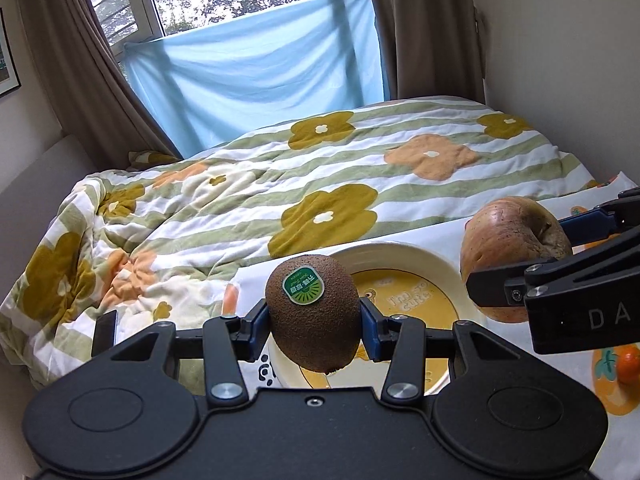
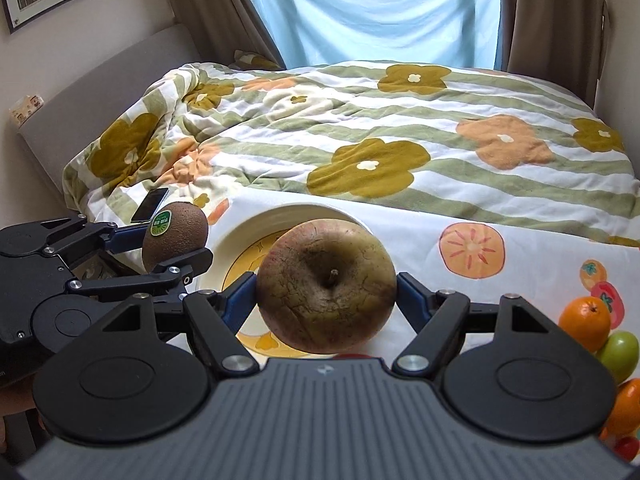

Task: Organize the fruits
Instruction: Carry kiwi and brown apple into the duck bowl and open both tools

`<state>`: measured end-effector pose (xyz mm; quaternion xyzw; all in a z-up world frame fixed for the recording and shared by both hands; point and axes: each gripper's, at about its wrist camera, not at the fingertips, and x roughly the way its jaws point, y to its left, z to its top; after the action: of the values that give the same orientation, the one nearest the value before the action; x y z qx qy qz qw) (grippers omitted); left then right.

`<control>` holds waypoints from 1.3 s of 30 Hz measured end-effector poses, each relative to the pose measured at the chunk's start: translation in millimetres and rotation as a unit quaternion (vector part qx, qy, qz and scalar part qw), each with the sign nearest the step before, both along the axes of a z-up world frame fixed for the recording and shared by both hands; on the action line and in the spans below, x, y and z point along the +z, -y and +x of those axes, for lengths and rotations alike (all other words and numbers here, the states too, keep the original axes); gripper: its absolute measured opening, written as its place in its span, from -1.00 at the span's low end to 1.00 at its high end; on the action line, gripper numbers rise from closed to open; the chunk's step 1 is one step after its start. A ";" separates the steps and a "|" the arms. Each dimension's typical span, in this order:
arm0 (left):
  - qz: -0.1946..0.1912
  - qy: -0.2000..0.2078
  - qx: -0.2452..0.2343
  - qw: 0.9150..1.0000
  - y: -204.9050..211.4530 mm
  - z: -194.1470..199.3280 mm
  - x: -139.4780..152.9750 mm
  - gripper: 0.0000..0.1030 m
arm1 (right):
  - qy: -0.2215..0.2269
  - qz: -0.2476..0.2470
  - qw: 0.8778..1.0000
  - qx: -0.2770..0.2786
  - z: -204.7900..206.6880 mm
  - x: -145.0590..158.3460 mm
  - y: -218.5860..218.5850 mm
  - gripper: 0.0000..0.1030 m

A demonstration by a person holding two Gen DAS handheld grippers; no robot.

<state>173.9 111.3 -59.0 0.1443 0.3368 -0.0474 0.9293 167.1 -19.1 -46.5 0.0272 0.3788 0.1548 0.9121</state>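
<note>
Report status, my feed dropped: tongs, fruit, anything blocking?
Left tongs shut on brown stickered kiwi. Right tongs shut on russet apple. Both above cream plate. Nothing blocking.

Right tongs grip an apple.
Cream plate beneath; left tongs hold a kiwi beside.

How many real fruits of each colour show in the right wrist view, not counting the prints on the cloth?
Brown fuzzy kiwi: 1
Brownish-red russet apple: 1
Round orange fruits: 2
Round green fruit: 1
Small red fruit at the right edge: 1
Total: 6
</note>
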 end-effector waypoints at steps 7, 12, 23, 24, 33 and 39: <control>0.002 -0.027 -0.039 0.999 -9.8 44.4 -32.0 -0.04 | -0.014 -0.012 1.000 -0.024 44.4 -21.8 -24.4 0.75; 0.006 -0.047 -0.066 0.997 -8.2 66.4 -53.3 -0.04 | -0.030 -0.016 0.999 -0.039 65.5 -36.1 -26.8 0.75; 0.041 -0.061 -0.109 0.991 1.4 90.5 -81.3 -0.02 | -0.056 -0.033 0.997 -0.045 86.4 -56.0 -27.8 0.75; 0.043 -0.062 -0.111 0.991 1.7 91.2 -82.3 -0.01 | -0.057 -0.033 0.997 -0.046 87.7 -56.6 -27.5 0.75; 0.037 -0.039 -0.130 0.990 -13.1 81.9 -65.6 0.75 | -0.053 -0.041 0.997 -0.035 92.3 -56.2 -27.9 0.75; 0.042 -0.047 -0.115 0.991 -28.4 72.2 -61.9 0.77 | -0.050 -0.067 0.996 -0.004 95.1 -62.9 -39.9 0.75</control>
<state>246.1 139.7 -120.9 0.2181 0.3626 -0.1466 0.8941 262.2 20.8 -109.4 -0.0251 0.4333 0.1235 0.8924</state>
